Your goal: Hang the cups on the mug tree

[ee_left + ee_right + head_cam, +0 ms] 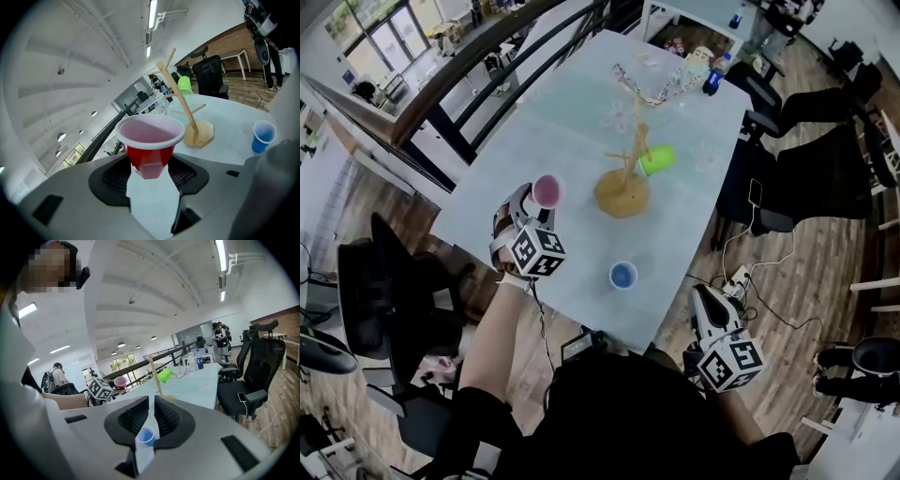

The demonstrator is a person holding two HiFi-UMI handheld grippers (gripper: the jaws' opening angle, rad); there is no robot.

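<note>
Only the head view shows the whole table (pixel 694 216) from above. The mug tree (pixel 624 183) stands in the middle with a green cup (pixel 657 159) hanging on its right side. A blue cup (pixel 622 275) stands alone lower in the frame, near the table's edge. The left gripper view shows up close what the head view cannot: the left gripper (pixel 150 164) squeezes the red cup (pixel 150 140) low on its sides. The cup is upright, mouth up, pale pink inside, and sits left of the tree. The right gripper view shows the right gripper (pixel 151 404) with its jaws pulled almost together. They leave just a thin slit and hold nothing, and the blue cup peeks through from farther off.
</note>
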